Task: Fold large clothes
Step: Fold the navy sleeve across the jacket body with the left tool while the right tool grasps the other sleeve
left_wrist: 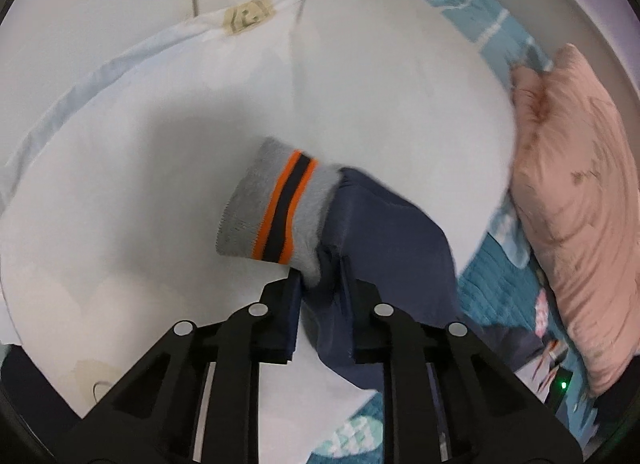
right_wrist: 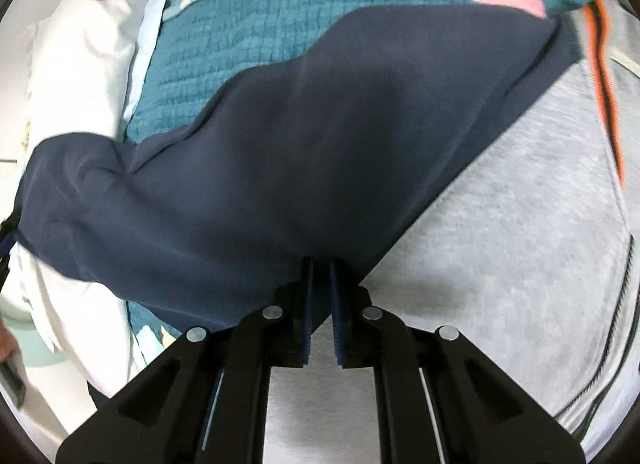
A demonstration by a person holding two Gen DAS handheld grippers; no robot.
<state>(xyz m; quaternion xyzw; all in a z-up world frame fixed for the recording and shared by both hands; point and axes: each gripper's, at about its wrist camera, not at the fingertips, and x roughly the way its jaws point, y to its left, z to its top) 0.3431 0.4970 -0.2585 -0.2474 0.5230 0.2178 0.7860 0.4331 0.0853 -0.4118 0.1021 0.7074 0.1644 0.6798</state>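
Since only a thin navy pinch of the sweatshirt (right_wrist: pixel 280 151) is clamped in the right gripper (right_wrist: pixel 320 264) and its cuff (left_wrist: pixel 272 203) at 12 o'clock in the left gripper (left_wrist: pixel 322 268), slippage is risked if tugged.

navy sleeve (left_wrist: pixel 384 223) with a grey cuff (left_wrist: pixel 272 203) striped orange and navy; grey jacket body (right_wrist: pixel 500 232); teal quilted bedspread (right_wrist: pixel 248 43); white pillow (left_wrist: pixel 360 83); pink cushion (left_wrist: pixel 572 183).
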